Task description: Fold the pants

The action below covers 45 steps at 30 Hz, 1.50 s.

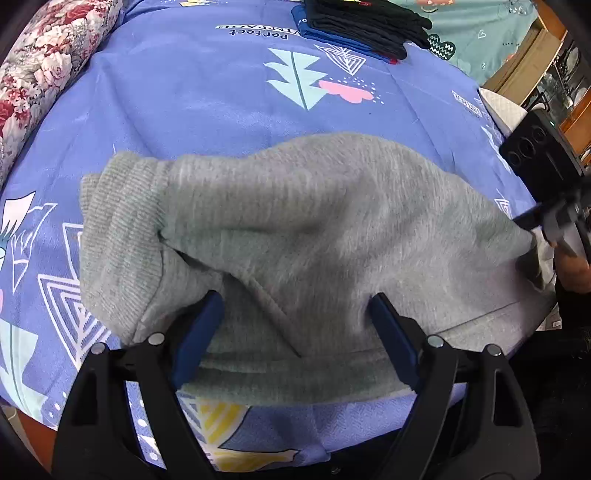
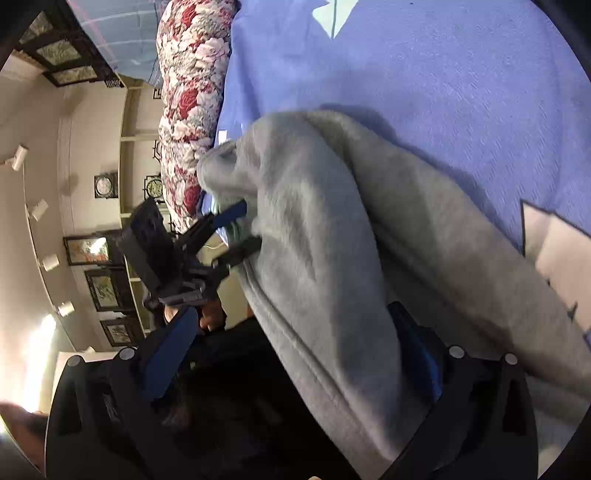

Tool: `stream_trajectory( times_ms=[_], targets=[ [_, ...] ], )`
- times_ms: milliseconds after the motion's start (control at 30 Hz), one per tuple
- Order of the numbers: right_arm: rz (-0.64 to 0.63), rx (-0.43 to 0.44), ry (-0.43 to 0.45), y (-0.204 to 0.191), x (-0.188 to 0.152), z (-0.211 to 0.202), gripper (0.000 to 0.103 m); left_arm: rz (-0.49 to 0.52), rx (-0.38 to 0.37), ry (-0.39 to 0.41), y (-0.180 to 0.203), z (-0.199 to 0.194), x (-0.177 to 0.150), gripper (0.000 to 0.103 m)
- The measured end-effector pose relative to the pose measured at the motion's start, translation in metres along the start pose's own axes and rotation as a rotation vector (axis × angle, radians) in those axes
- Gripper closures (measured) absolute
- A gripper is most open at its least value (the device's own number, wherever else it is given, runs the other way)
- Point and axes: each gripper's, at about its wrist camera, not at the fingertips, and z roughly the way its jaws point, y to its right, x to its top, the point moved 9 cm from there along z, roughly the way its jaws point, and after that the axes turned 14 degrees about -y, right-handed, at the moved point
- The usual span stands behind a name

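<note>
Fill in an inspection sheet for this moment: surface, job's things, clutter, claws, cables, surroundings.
Surface: blue printed bedsheet, smooth.
Job's things: grey fleece pants, bunched, partly folded, ribbed cuff at left.
Clutter: stack of folded dark and blue clothes at far edge; floral red-and-white bolster along the side.
Claws: left claw open, fingers astride the near pants edge; right claw open, fabric draped between fingers.
Cables: nothing seen.
Surroundings: framed pictures on a pale wall.
</note>
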Motion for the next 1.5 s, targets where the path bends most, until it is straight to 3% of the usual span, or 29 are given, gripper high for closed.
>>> stream_trajectory(
  times_ms=[133,233,300,367,433,567,600,667,733,767,800,867,933,967,1100,1167,1233,1267,1300,1400,1500],
  targets=[
    [0.026,0.064,0.055,0.007,0.041,-0.006,0.001,-0.006,-0.004,0.007,0.002,-0.001,0.001,0.019],
    [-0.039,0.124,0.101,-0.013,0.072,-0.009,0.006,-0.009,-0.004,0.015,0.002,-0.002,0.001,0.019],
    [-0.076,0.146,0.107,-0.026,0.084,-0.007,0.022,-0.011,-0.007,0.018,0.002,-0.003,0.001,0.019],
    [-0.103,0.108,0.150,-0.031,0.092,-0.007,0.028,-0.010,-0.013,0.023,0.002,-0.004,0.000,0.019],
    [-0.092,0.142,0.171,-0.029,0.092,-0.009,0.039,-0.007,-0.022,0.029,0.001,-0.006,-0.003,0.019],
    [-0.114,0.227,0.341,-0.026,0.091,-0.054,0.095,0.006,-0.039,0.037,0.000,-0.008,-0.007,0.019],
    [-0.091,0.203,0.347,-0.022,0.090,-0.059,0.095,0.009,-0.041,0.036,0.000,-0.008,-0.007,0.019],
    [-0.036,0.078,0.304,-0.009,0.088,-0.056,0.091,0.015,-0.041,0.031,0.000,-0.009,-0.008,0.019],
    [0.020,-0.049,0.259,0.005,0.083,-0.050,0.071,0.022,-0.042,0.028,0.000,-0.011,-0.010,0.019],
    [0.050,-0.062,0.242,0.012,0.079,-0.047,0.046,0.023,-0.044,0.028,0.000,-0.012,-0.012,0.019],
    [0.076,-0.065,0.223,0.018,0.078,-0.043,0.031,0.020,-0.051,0.030,-0.001,-0.014,-0.014,0.019],
    [0.122,0.009,0.126,0.026,0.070,-0.023,0.030,0.011,-0.063,0.031,-0.003,-0.015,-0.018,0.019],
    [0.097,0.025,0.070,0.018,0.066,-0.007,0.025,0.004,-0.067,0.032,-0.004,-0.017,-0.021,0.019],
    [0.063,0.036,0.051,0.007,0.066,0.001,0.018,0.001,-0.067,0.032,-0.004,-0.017,-0.022,0.019],
    [-0.063,0.077,-0.019,-0.041,0.076,0.024,0.009,0.001,-0.048,0.018,-0.003,-0.015,-0.020,0.019],
    [-0.049,0.080,-0.006,-0.038,0.092,0.027,0.009,0.001,-0.041,0.011,-0.003,-0.015,-0.018,0.019],
    [-0.003,0.130,0.036,-0.026,0.109,0.023,0.023,-0.004,-0.038,0.009,-0.004,-0.015,-0.018,0.019],
    [-0.002,0.126,0.073,-0.019,0.117,0.020,0.057,-0.005,-0.037,0.009,-0.004,-0.015,-0.018,0.019],
    [-0.011,0.129,0.122,-0.013,0.122,0.012,0.082,-0.007,-0.037,0.011,-0.005,-0.015,-0.018,0.019],
    [-0.017,0.225,0.112,-0.019,0.117,0.009,0.086,-0.009,-0.045,0.014,-0.007,-0.015,-0.018,0.019],
    [-0.076,0.166,0.034,-0.032,0.082,0.016,0.084,-0.004,-0.052,0.015,-0.007,-0.015,-0.020,0.019]
  ],
)
